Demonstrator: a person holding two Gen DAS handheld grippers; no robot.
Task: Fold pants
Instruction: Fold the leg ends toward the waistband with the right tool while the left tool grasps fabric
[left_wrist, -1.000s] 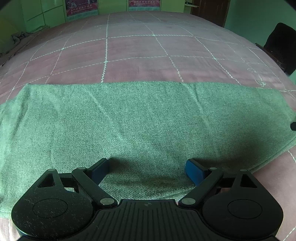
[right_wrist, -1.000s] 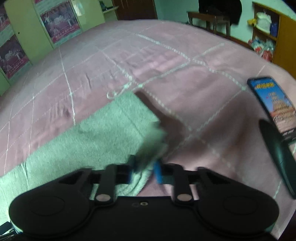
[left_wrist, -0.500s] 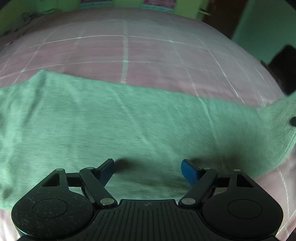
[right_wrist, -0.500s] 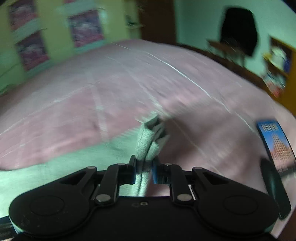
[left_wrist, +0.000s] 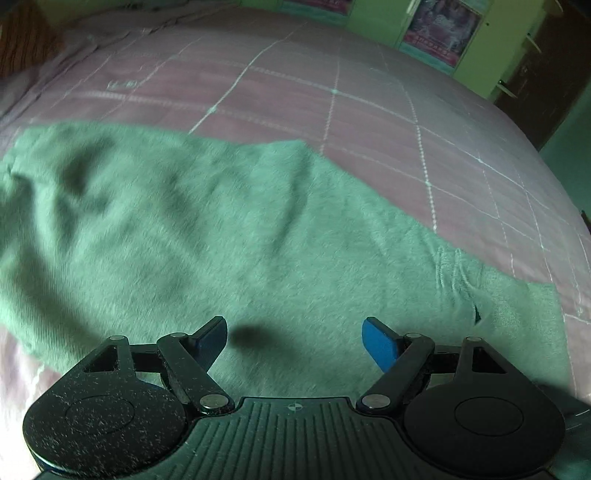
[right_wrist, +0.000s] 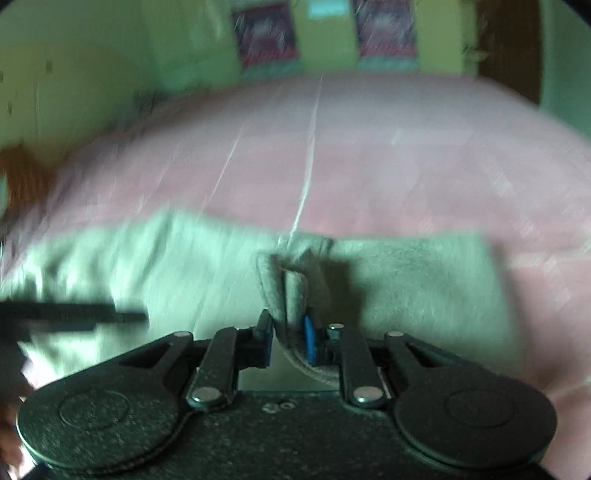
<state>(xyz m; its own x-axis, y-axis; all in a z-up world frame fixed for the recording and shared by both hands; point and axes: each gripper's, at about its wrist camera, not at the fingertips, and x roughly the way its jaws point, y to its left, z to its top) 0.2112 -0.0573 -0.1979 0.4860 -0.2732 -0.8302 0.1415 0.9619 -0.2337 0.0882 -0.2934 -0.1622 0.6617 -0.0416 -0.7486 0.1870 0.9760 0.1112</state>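
Note:
Green fleece pants (left_wrist: 221, 240) lie spread across the pink bed cover (left_wrist: 369, 122). My left gripper (left_wrist: 295, 328) hovers just over the cloth, open, with nothing between its blue pads. In the right wrist view, which is blurred by motion, a folded end of the pants (right_wrist: 291, 273) stands up between the pads of my right gripper (right_wrist: 288, 328). Its jaws are opening while the cloth still fills the narrow gap. That held end sits over the rest of the pants (right_wrist: 406, 280). A dark blurred bar (right_wrist: 74, 314) at the left looks like the other gripper.
The checked pink bed cover (right_wrist: 369, 166) stretches far beyond the pants. Green cupboard doors with posters (left_wrist: 436, 22) and a brown door (left_wrist: 535, 74) stand behind the bed. Part of a person's hand (right_wrist: 7, 424) shows at the lower left edge.
My right gripper has swung left with the pants end, bringing it over the rest of the pants, and its jaws have widened slightly. The left gripper has slid sideways over the cloth and rolled.

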